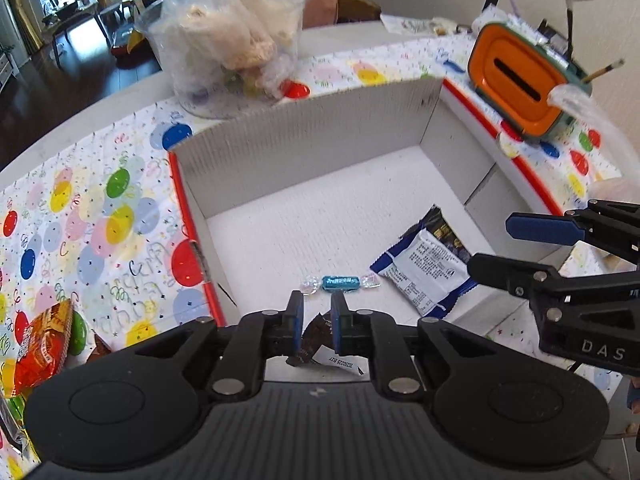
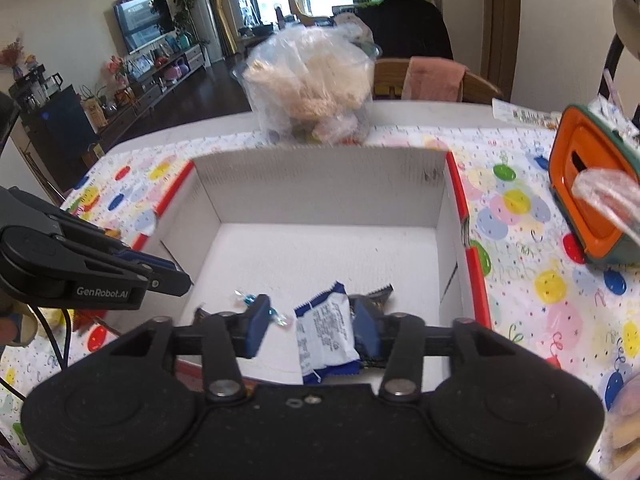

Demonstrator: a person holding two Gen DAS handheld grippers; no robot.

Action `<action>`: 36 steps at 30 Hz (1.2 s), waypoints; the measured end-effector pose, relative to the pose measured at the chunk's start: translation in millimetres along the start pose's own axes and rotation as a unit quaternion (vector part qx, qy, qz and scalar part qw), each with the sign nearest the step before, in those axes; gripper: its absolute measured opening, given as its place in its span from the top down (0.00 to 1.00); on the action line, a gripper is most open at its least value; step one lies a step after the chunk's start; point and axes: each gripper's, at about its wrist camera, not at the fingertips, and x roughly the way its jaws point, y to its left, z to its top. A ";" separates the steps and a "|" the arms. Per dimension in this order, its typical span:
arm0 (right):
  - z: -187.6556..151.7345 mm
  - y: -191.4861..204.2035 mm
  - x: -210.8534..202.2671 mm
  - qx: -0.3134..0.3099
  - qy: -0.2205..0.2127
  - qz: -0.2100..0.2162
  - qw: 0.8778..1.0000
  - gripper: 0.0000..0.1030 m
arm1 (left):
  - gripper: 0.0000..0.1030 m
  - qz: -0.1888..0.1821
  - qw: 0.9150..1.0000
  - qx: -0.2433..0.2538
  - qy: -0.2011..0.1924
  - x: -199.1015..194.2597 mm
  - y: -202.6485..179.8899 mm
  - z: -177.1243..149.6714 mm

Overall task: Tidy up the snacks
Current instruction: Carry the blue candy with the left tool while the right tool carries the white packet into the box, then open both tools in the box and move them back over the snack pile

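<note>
The white-and-blue snack packet (image 2: 326, 334) lies flat on the floor of the white cardboard box (image 1: 312, 136), toward its near right, partly over a darker packet (image 2: 370, 296); a blue twist-wrapped candy (image 1: 340, 283) rests just left of it. All three look light, crinkly and slippery, so I judge a pinch on a crimped end seam or a candy's twisted tail would hold better than squeezing the middle. The right gripper (image 2: 314, 328) hangs over the packet with its jaws released, pads apart and pressing nothing. The left gripper (image 1: 316, 322) has its jaws nearly clenched; a dark wrapper sits below them, though whether it is gripped is hard to tell. More snacks wait on the balloon-patterned desk (image 1: 100, 208), including an orange packet (image 1: 42, 344).
</note>
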 end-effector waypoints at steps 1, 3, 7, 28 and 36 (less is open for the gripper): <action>1.3 2.7 -3.0 -0.003 -0.005 0.001 1.000 0.44 | 0.82 -0.002 1.000 -0.003 -0.005 -3.8 1.8 -1.1; 3.9 8.2 -8.7 -0.007 -0.012 0.003 1.000 0.39 | 0.79 -0.005 1.000 -0.008 -0.015 -11.7 5.3 -3.8; 7.6 20.7 -18.3 -0.020 -0.026 0.004 0.999 0.33 | 0.73 -0.007 0.999 -0.014 -0.036 -28.9 12.4 -11.2; 16.1 111.9 -35.3 -0.023 -0.068 0.052 0.996 0.02 | 0.30 0.035 0.985 -0.086 -0.144 -120.5 102.2 -77.3; 11.9 155.4 -22.1 -0.021 -0.059 0.063 0.996 0.01 | 0.19 0.060 0.977 -0.118 -0.169 -147.7 156.4 -108.0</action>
